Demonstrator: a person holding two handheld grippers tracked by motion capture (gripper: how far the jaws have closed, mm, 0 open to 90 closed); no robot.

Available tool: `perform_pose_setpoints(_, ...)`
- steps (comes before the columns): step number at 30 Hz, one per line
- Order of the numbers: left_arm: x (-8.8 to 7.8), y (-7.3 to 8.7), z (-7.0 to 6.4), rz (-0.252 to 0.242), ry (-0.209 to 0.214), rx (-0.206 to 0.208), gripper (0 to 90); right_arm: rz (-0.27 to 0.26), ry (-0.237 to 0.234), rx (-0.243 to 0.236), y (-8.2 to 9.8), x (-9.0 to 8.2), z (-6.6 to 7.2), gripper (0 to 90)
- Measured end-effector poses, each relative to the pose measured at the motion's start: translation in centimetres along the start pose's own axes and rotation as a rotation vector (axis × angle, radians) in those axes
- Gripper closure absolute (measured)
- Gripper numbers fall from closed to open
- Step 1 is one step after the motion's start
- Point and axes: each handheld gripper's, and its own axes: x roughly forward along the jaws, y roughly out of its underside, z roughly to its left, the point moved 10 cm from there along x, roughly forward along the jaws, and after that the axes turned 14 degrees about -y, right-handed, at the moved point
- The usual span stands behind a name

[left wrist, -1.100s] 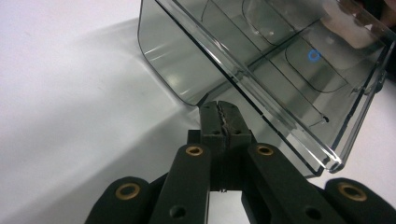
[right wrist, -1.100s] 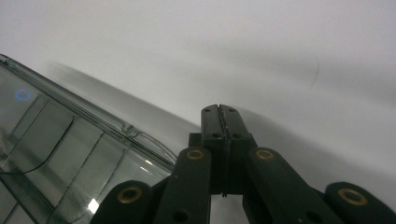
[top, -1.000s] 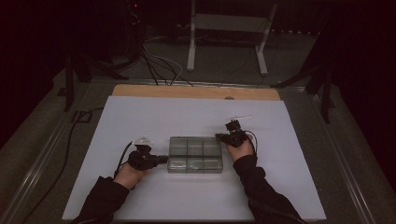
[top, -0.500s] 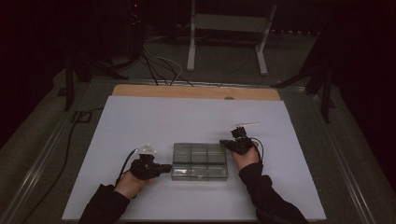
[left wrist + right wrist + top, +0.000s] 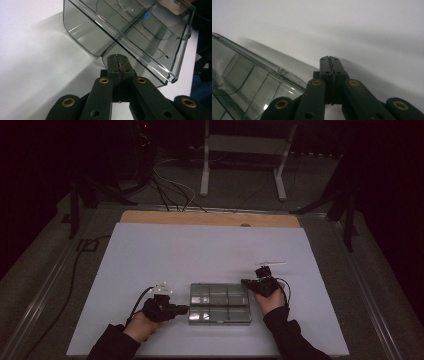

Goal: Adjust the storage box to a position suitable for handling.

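The left gripper, a black two-jaw tool in the person's left hand, has its jaws pressed fully together with nothing between them; in the left gripper view its closed tips sit against the lower edge of the clear, smoky-grey plastic compartment box, at the box's 9 o'clock side as the high view shows it. The right gripper, also black and held in the right hand, is likewise closed tight and empty; in the right gripper view its tips lie just beside the box's rim, near the far right corner of the box, though whether they touch it cannot be told. The box lies flat, its lid shut, with six compartments showing in two rows, toward the 6 o'clock edge of a large white sheet that covers the table. A strip of bare wooden board shows at the sheet's 12 o'clock edge. Beyond it the room is dark, with a white metal stand at 12 o'clock and loose cables on the grey floor at 11 o'clock.
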Motion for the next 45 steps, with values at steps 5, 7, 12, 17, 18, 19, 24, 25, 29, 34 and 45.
perform_pose_setpoints(5,-0.1,0.2,-0.4,0.001,0.008,0.004,90.0,0.0,-0.005,0.005,0.4,-0.3,0.1,90.0)
perform_pose_setpoints(7,-0.1,0.3,-0.7,0.002,0.016,0.003,90.0,0.002,-0.003,0.006,0.7,-0.5,0.2,90.0)
perform_pose_setpoints(12,-0.1,0.4,-0.9,0.0,0.021,0.009,90.0,-0.005,-0.002,0.002,1.0,-0.7,0.3,90.0)
perform_pose_setpoints(17,-0.1,0.4,-0.5,-0.001,0.014,0.019,88.6,-0.041,-0.008,-0.013,0.4,-0.9,0.1,84.7)
perform_pose_setpoints(18,-0.4,0.1,0.3,-0.01,-0.004,0.007,88.5,-0.059,-0.004,-0.015,0.0,-1.1,-0.2,82.7)
perform_pose_setpoints(19,-0.6,-0.1,0.7,-0.017,-0.01,0.002,86.2,-0.067,-0.014,-0.009,-0.2,-1.2,-0.3,81.1)
perform_pose_setpoints(24,-1.4,-0.8,2.2,-0.049,-0.022,-0.024,82.5,-0.116,-0.036,-0.025,-1.4,-2.2,-0.3,70.0)
perform_pose_setpoints(25,-1.6,-0.9,2.4,-0.054,-0.023,-0.025,80.3,-0.126,-0.057,-0.029,-1.7,-2.4,-0.1,67.1)
perform_pose_setpoints(29,-2.0,-1.5,2.5,-0.076,-0.026,-0.017,70.0,-0.143,-0.102,-0.063,-2.5,-3.3,0.7,53.4)
perform_pose_setpoints(34,-2.7,-2.4,2.2,-0.11,-0.019,0.005,52.9,-0.148,-0.167,-0.127,-3.1,-4.4,2.4,39.7)
perform_pose_setpoints(45,-4.8,-3.7,1.1,-0.151,0.064,0.061,16.6,-0.128,-0.318,-0.287,-2.4,-6.1,5.8,15.1)
